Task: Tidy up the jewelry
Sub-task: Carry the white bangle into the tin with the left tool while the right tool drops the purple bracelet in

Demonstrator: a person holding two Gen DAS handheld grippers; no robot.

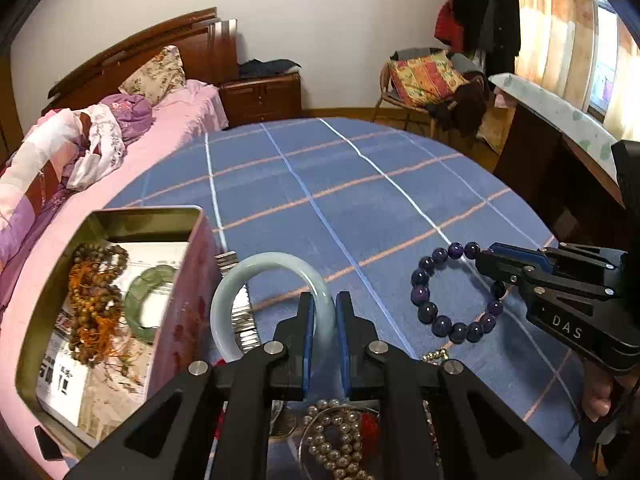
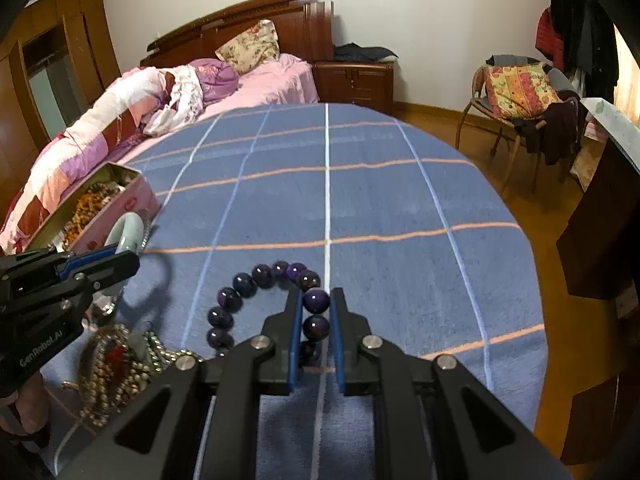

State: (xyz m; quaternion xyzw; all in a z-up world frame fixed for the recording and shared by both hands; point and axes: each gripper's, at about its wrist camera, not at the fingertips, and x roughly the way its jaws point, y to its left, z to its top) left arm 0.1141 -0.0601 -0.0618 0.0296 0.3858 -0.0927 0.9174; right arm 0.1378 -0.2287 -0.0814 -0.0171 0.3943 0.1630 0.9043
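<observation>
Bangle (image 1: pixel 256 280) upright, clamped in left tool (image 1: pixel 322 320); right tool (image 2: pixel 316 320) grips bead bracelet (image 2: pixel 256 300).

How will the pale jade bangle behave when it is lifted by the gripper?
The pale bangle looks like a rigid ring, so it should keep its shape. Its glossy surface may slip between the left gripper jaws. It probably chips if dropped, and could roll on the blue cloth.

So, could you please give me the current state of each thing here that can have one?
Left gripper: shut on the pale jade bangle.
Right gripper: shut on the purple bead bracelet.
Tin box: open, holding a green bangle and brown beads.
Pearl necklace pile: loose on the cloth.
</observation>
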